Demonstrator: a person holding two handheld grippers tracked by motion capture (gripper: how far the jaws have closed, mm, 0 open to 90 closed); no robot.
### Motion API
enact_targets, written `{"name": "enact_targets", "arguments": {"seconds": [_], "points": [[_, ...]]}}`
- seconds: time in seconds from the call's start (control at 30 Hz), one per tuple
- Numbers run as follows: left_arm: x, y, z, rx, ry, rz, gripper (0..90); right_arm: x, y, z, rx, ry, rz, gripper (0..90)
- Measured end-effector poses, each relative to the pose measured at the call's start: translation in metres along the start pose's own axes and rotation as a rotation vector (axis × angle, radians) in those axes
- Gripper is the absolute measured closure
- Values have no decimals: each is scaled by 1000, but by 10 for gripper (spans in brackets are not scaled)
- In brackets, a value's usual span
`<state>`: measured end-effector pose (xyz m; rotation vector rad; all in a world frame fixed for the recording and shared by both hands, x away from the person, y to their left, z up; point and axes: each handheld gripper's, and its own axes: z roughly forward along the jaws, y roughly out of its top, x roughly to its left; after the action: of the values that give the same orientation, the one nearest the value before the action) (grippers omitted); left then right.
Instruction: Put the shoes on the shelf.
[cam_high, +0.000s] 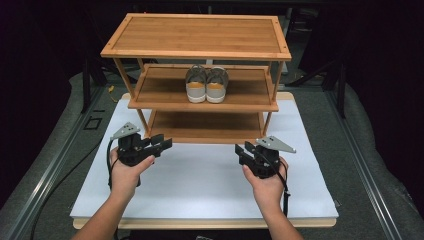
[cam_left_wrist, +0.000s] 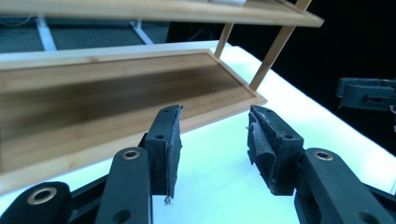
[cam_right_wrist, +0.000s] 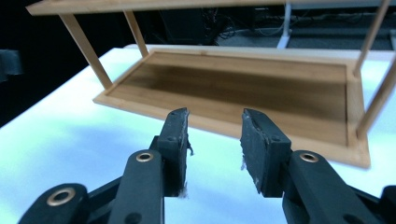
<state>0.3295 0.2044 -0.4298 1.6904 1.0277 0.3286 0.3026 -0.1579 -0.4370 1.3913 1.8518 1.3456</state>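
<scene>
Shoes (cam_high: 207, 84), a grey pair, sit side by side on the middle shelf of a wooden rack (cam_high: 197, 53) at the far side of the white table (cam_high: 200, 175). Left gripper (cam_high: 161, 143) and right gripper (cam_high: 241, 151) hover near the rack's bottom shelf, both with jaws spread and empty.

Two hands reach forward, well apart: left claw (cam_high: 162, 144) and right claw (cam_high: 243, 151) each held level, jaws apart and empty.
</scene>
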Motion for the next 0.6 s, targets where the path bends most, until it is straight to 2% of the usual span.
{"name": "enact_targets", "arguments": {"seconds": [0.07, 0.13, 0.23, 0.27, 0.3, 0.33, 0.37, 0.47, 0.53, 0.6], "points": [[1, -10, -3, -12, 18, 10, 529, -2, -8, -3, 0, -19, 18, 609], [3, -20, -5, -5, 30, 28, 504, -6, -16, -7, -5, -13, 32, 601], [7, -30, -7, 10, 35, 18, 484, -8, -29, -11, -3, -35, 46, 579], [8, -35, -7, 13, 36, 17, 482, -8, -33, -11, 1, -27, 52, 569], [9, -39, -7, 15, 38, 15, 480, -9, -38, -11, 10, -23, 48, 559], [10, -44, -7, 26, 39, 16, 478, -7, -43, -10, 17, -65, 36, 551], [11, -49, -7, 31, 39, 11, 475, -9, -47, -10, 24, -18, 19, 550], [16, -63, -4, 36, 55, -2, 472, -8, -59, -8, 31, -79, 1, 536], [20, -71, -2, 52, 69, 0, 469, -10, -66, -5, 33, -60, -10, 518], [23, -76, -1, 65, 64, -7, 468, -10, -71, -4, 37, -63, -8, 508]]}}
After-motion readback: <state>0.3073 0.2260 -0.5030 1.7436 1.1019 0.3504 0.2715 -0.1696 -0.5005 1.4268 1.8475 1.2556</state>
